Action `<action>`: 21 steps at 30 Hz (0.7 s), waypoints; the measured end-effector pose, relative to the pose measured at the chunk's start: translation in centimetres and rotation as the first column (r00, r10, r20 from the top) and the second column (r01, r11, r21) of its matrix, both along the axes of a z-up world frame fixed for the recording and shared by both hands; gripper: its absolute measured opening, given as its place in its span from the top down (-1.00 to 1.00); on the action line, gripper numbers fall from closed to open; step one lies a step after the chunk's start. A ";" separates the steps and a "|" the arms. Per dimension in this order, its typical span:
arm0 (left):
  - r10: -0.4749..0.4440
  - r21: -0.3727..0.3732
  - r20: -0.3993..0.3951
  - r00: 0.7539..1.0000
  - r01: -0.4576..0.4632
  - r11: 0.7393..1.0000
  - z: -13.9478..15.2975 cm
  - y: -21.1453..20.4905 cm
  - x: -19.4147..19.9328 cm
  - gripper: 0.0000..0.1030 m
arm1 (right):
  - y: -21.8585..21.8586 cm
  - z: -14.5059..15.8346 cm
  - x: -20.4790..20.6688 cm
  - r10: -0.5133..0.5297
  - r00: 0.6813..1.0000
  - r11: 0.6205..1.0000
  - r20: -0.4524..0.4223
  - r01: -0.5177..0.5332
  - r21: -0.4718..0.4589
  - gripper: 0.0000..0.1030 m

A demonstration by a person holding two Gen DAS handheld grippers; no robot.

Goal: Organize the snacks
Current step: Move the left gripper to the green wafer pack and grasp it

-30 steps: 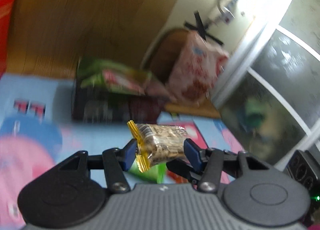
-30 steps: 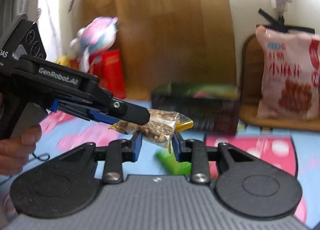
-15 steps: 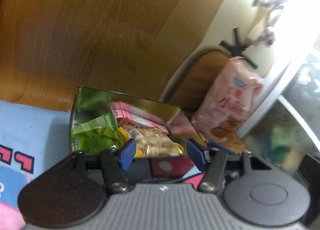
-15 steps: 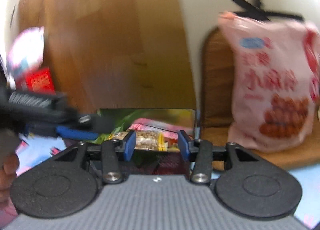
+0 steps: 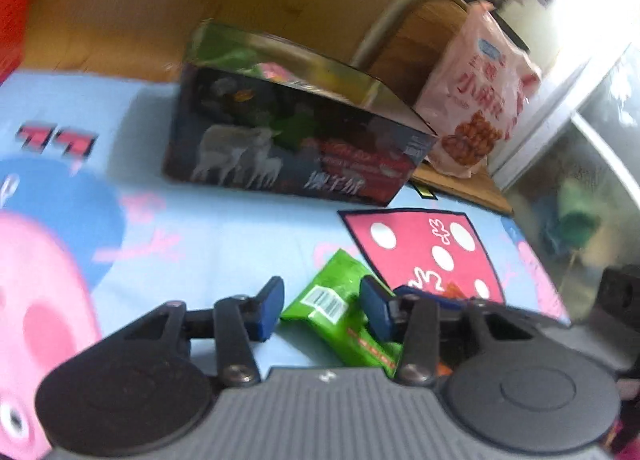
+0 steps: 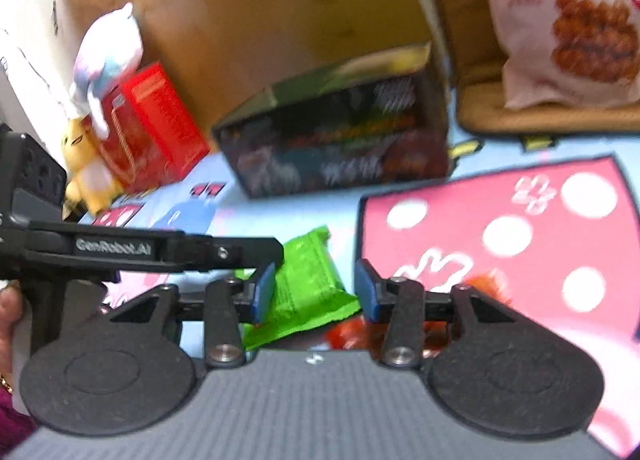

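A green snack packet (image 5: 340, 310) lies flat on the cartoon-print sheet. My left gripper (image 5: 323, 310) is open and empty, its jaws on either side of the packet just above it. The packet also shows in the right wrist view (image 6: 308, 284), between the open jaws of my right gripper (image 6: 315, 292), which is empty. The left gripper's arm (image 6: 160, 250) reaches in from the left there. A dark open snack box (image 5: 296, 140) stands further back, with packets inside; it also shows in the right wrist view (image 6: 340, 148). An orange-red packet (image 6: 352, 334) lies partly hidden under the right gripper.
A large pink snack bag (image 5: 476, 88) leans on a wooden chair right of the box. A wooden board (image 5: 160, 0) stands behind. A red box (image 6: 156, 124) and plush toys (image 6: 104, 60) sit at the left. A pink dotted patch (image 6: 500, 236) marks the sheet.
The nut bar held in both grippers a second ago now lies in the box. Both grippers opened, pulled back from the box and dropped to the green packet.
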State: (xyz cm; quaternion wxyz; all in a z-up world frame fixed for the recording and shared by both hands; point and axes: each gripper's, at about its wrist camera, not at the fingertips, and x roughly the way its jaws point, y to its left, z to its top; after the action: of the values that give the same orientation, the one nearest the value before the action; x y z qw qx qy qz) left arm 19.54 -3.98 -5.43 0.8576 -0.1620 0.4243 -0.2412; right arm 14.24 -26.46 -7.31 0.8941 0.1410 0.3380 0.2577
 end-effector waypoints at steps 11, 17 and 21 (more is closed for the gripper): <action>0.023 -0.056 0.020 1.000 -0.022 0.998 -0.2 5.1 -10.9 0.03 | 5.5 0.6 -6.7 0.325 0.942 0.945 0.080 -0.321 -0.068 0.01; 0.024 -0.060 0.037 0.999 -0.021 0.998 -0.3 6.9 -15.4 -0.10 | 6.6 0.6 -10.7 0.332 0.934 0.940 0.129 -0.317 -0.126 -0.26; 0.033 -0.076 0.059 0.998 -0.028 0.997 0.1 8.2 -16.8 -0.28 | 6.6 0.8 -13.4 0.222 0.950 0.967 0.218 -0.186 -0.176 -0.52</action>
State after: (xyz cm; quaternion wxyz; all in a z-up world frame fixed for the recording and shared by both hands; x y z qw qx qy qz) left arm 2.70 4.20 -5.36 0.8670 -0.1933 0.3862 -0.2488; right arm 0.82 -19.90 -6.52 0.9045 0.0043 0.2611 0.3371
